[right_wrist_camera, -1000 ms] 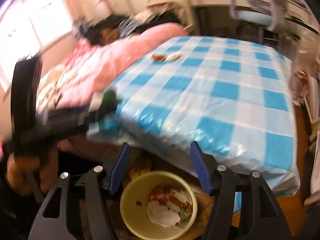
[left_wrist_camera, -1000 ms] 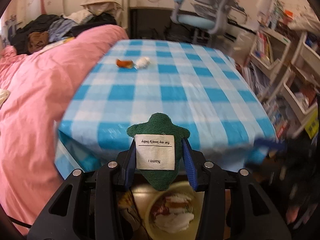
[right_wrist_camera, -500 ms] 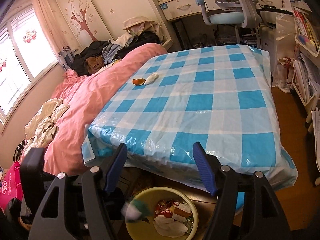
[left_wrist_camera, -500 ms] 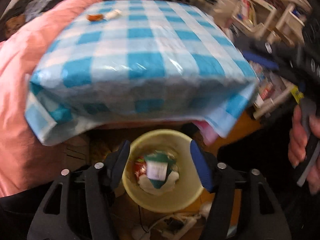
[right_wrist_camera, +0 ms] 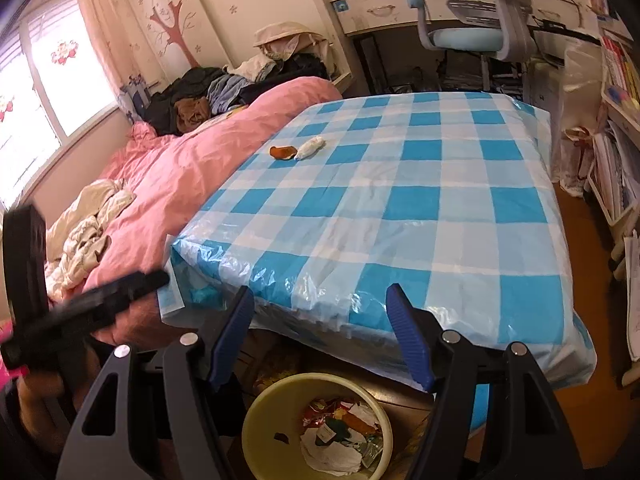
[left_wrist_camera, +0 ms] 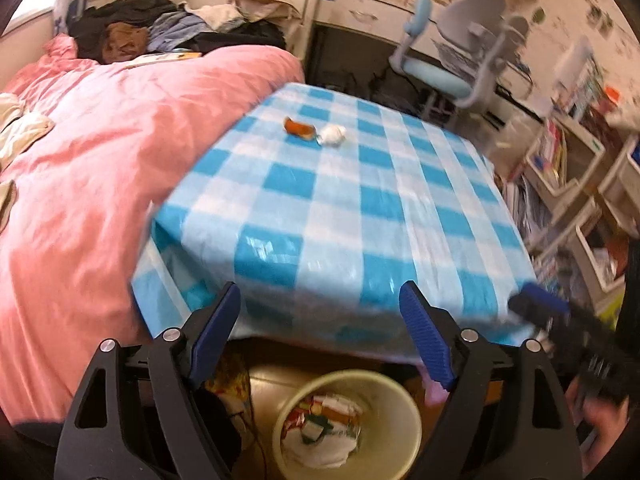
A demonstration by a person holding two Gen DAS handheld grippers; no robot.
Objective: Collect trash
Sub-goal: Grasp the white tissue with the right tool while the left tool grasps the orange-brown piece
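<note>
Left gripper (left_wrist_camera: pixel 320 340), jaws opening and empty, and right gripper (right_wrist_camera: pixel 320 336), jaws apart and empty, above bin (right_wrist_camera: pixel 256 432); orange scrap (right_wrist_camera: pixel 282 152) and white wad (right_wrist_camera: pixel 310 147) lie uncollected on far tabletop (right_wrist_camera: pixel 400 200).

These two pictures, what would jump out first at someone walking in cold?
Probably the blue-and-white checked tablecloth filling the middle of both views, with an orange scrap and a white crumpled wad lying side by side at its far left. Next, the pale yellow bin on the floor below the table's near edge, already holding wrappers and tissue. Beside the table lies a big pink duvet.
</note>
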